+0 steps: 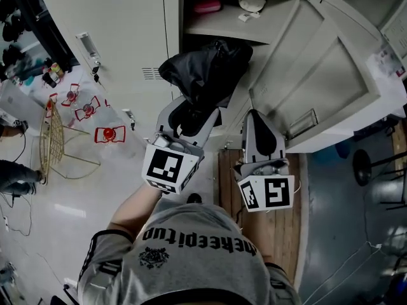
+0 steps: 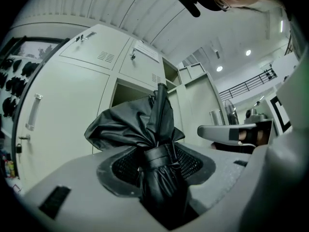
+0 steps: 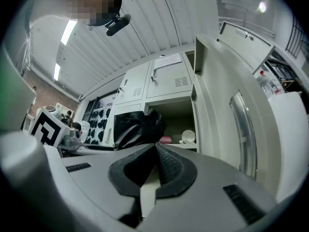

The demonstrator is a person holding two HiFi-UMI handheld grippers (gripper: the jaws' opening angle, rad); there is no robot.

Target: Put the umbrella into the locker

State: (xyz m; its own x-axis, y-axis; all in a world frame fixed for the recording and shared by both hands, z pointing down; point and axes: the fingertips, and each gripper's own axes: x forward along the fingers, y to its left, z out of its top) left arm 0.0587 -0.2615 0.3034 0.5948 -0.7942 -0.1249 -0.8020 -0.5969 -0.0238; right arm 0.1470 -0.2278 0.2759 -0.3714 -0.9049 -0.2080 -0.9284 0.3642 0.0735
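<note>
1. Umbrella (image 1: 206, 68) — black, folded, bound by a strap. It is held upright, its loose cloth bunched at 12 o'clock of the left gripper, before the locker's dark lower opening and not yet inside it.
2. Left gripper (image 2: 157, 166) — fingers are clamped on the umbrella about the strap band. The grip is judged to be set low so that the bulky end can be led into the compartment first.
3. Right gripper (image 3: 154, 151) — found at 3 o'clock of the left gripper. Its fingers are pressed together with nothing pinched, and it is judged spare for steadying.
4. Locker (image 1: 219, 29) — the shelf at 12 o'clock is occupied by a pink item (image 1: 208, 6) and a white round item (image 1: 252, 0). The space beneath is judged the likelier berth.
5. Locker door (image 1: 311, 75) — swung wide toward 2 o'clock, so the opening is unobstructed.
</note>
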